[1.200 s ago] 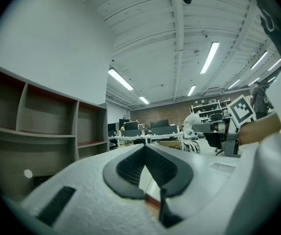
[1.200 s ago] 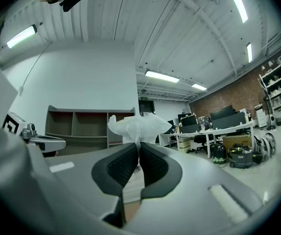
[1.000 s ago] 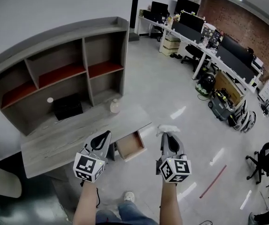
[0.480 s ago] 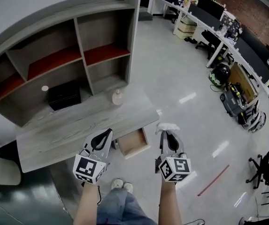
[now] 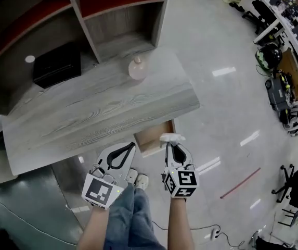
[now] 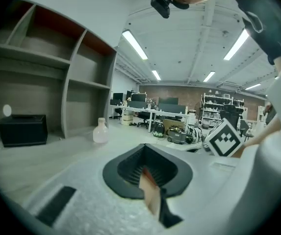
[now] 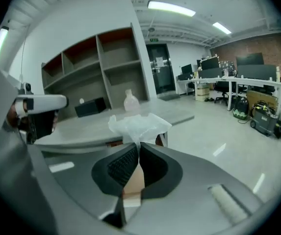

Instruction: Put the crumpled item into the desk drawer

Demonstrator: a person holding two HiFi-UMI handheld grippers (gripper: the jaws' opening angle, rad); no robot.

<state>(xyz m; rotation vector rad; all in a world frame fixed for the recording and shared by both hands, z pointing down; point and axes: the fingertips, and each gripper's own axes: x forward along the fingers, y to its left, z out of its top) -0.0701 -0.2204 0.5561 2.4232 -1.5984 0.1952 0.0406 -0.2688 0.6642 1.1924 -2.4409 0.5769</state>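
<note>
A white crumpled item (image 5: 171,137) (image 7: 138,126) sticks out of the tips of my right gripper (image 5: 172,144) (image 7: 139,144), whose jaws are shut on it. It hangs just right of the open wooden drawer (image 5: 151,139) under the front edge of the grey desk (image 5: 86,121). Beside it, my left gripper (image 5: 127,151) (image 6: 147,150) is shut with nothing in it, in front of the desk edge and left of the drawer.
On the desk stand a pale bottle (image 5: 137,68) (image 6: 100,131) (image 7: 130,102) and a black box (image 5: 57,65) (image 6: 22,129), with a shelf unit (image 5: 117,20) behind. The person's legs and shoe (image 5: 141,180) are below. Office desks and chairs (image 5: 284,82) stand far right.
The view has closed in on the desk and tipped down. Both grippers have come nearer the desk front, and the right one has carried the crumpled item up beside the open drawer.
</note>
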